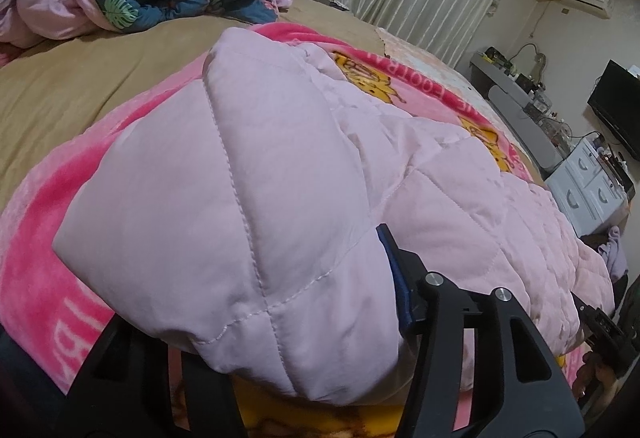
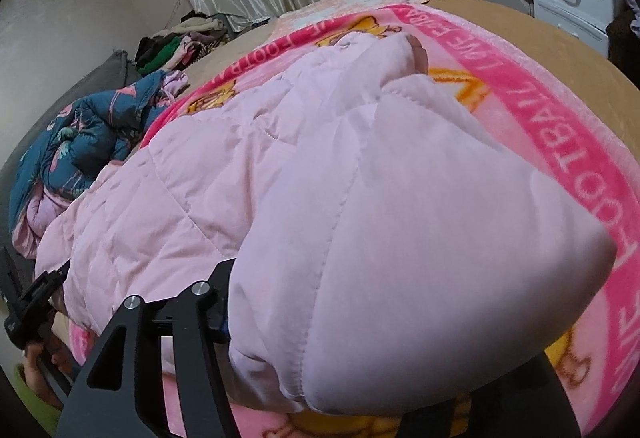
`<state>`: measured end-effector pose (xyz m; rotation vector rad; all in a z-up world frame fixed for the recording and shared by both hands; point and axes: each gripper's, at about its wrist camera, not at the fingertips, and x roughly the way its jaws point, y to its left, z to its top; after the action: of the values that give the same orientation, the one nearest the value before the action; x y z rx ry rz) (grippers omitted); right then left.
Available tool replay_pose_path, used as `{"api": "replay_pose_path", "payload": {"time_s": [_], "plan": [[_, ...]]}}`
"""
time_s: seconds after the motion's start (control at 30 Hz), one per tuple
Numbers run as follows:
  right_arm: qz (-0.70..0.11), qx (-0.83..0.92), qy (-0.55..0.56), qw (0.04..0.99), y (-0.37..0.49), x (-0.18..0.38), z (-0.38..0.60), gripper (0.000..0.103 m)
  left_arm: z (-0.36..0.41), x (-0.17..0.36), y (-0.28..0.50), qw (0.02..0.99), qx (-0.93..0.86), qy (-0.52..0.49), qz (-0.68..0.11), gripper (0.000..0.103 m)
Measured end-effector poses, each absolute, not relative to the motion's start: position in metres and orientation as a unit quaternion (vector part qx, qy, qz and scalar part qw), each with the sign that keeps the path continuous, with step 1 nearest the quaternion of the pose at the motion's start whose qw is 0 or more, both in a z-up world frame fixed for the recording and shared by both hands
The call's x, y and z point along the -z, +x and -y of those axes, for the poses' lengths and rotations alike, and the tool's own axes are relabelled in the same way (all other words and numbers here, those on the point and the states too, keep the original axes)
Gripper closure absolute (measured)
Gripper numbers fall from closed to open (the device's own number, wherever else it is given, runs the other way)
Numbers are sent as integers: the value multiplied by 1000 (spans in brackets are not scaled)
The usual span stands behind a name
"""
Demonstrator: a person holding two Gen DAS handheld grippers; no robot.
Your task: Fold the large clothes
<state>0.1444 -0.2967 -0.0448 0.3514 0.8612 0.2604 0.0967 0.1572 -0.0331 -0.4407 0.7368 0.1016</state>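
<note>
Now both claws (image 1: 280,342) (image 2: 360,350) pinching pink quilt (image 1: 248,174) corners, bare tan sheet (image 1: 80,90) beyond.

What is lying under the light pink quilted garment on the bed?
Under the pink quilted garment lies a bright pink printed blanket, on a tan bedsheet. The blanket's middle is covered, so unseen.

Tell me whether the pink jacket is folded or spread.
Partly folded: jacket edge doubled over, pinched by left gripper and right gripper, rest lying on blanket.
</note>
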Motion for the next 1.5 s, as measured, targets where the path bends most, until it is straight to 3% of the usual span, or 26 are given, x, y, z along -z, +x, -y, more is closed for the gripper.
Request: {"api": "replay_pose_path", "payload": {"time_s": [0.27, 0.5, 0.6, 0.73, 0.87, 0.9, 0.93, 0.97, 1.17, 1.5], "plan": [[-424, -119, 158, 884, 109, 32, 334, 12, -158, 34, 95, 907, -49, -217, -356, 56], [-331, -64, 72, 939, 79, -17, 332, 11, -162, 34, 90, 905, -49, -227, -357, 50], [-323, -111, 27, 939, 83, -19, 296, 11, -162, 31, 86, 904, -56, -227, -357, 43], [-375, -149, -26, 915, 102, 2, 245, 11, -161, 20, 67, 910, -70, -211, -350, 32], [-426, -120, -39, 896, 123, 31, 236, 5, -159, 5, 42, 920, -80, -191, -334, 31], [-435, -119, -25, 892, 126, 35, 239, 4, -157, 0, 34, 923, -89, -180, -328, 25], [-441, -121, -19, 889, 127, 38, 241, 4, -155, -4, 30, 927, -96, -167, -321, 12], [-446, -123, -16, 886, 129, 40, 242, 4, -153, -9, 27, 931, -102, -156, -314, 10], [-432, -146, 14, 890, 114, 26, 248, 4, -134, -36, 11, 943, -73, -145, -291, 10], [-270, -197, -24, 942, 39, -75, 240, 4, -95, -58, -9, 949, -43, -129, -286, 9]]}}
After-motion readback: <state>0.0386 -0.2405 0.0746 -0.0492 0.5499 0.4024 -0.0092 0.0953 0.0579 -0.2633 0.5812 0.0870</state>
